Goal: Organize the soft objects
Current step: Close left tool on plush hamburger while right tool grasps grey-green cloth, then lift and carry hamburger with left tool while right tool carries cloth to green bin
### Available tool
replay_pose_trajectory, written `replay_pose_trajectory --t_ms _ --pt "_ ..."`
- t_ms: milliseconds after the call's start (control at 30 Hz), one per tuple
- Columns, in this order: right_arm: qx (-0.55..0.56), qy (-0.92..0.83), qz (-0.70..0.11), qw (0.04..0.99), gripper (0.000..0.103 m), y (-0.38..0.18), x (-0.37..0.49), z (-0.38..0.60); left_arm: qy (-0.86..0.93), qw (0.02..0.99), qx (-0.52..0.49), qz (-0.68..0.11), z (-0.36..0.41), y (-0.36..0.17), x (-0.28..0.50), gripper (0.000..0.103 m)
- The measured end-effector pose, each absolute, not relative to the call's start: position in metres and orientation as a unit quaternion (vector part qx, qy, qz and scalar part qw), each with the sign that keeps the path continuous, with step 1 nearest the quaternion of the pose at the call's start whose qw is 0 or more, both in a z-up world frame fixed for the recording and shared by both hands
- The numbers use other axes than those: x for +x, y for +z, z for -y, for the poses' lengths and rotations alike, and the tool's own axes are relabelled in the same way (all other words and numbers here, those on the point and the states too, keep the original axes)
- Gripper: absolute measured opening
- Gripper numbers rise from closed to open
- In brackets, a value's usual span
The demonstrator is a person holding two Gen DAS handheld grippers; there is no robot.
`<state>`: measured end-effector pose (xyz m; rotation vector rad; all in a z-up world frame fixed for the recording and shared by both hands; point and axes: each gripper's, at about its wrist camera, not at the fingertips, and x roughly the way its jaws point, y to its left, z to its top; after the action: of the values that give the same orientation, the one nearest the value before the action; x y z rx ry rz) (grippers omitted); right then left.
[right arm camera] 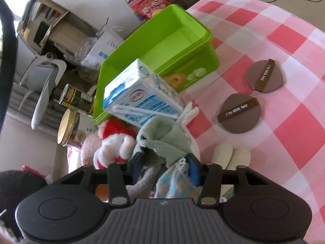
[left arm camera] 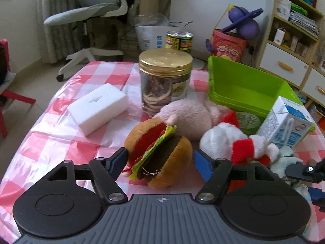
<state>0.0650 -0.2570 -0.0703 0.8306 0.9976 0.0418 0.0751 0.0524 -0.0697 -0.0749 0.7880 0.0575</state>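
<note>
A plush burger [left arm camera: 160,152] lies on the checked tablecloth between the fingers of my open left gripper [left arm camera: 161,161], which straddles it without clamping. Behind it lie a pink plush [left arm camera: 186,118] and a white and red Santa plush [left arm camera: 233,142]. The green bin [left arm camera: 243,89] stands at the right, empty. My right gripper [right arm camera: 164,167] is closed on a grey-green plush doll with a blue dress [right arm camera: 162,148], in front of the milk carton [right arm camera: 140,99] and the green bin [right arm camera: 162,46]. The Santa plush [right arm camera: 113,148] lies to its left.
A gold-lidded jar [left arm camera: 164,81], a white foam block [left arm camera: 97,107], a tin can [left arm camera: 178,40] and the milk carton [left arm camera: 284,122] stand on the table. Two brown round coasters [right arm camera: 239,113] and a pair of small white slippers [right arm camera: 231,154] lie to the right.
</note>
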Motion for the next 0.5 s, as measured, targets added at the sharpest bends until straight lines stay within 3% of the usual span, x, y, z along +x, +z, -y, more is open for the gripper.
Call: replay_pose_trajectory --t_ms 167,500 --pt "0.406 0.023 -0.463 0.788 0.000 -0.074 0.063 0.266 0.029 0.915 -0.067 -0.397 -0.062 -0.069 0.076 0.063" --pt "0.420 0.047 -0.459 0.781 0.000 -0.065 0.059 0.278 0.004 0.902 -0.121 -0.414 -0.074 -0.056 0.073 0.054"
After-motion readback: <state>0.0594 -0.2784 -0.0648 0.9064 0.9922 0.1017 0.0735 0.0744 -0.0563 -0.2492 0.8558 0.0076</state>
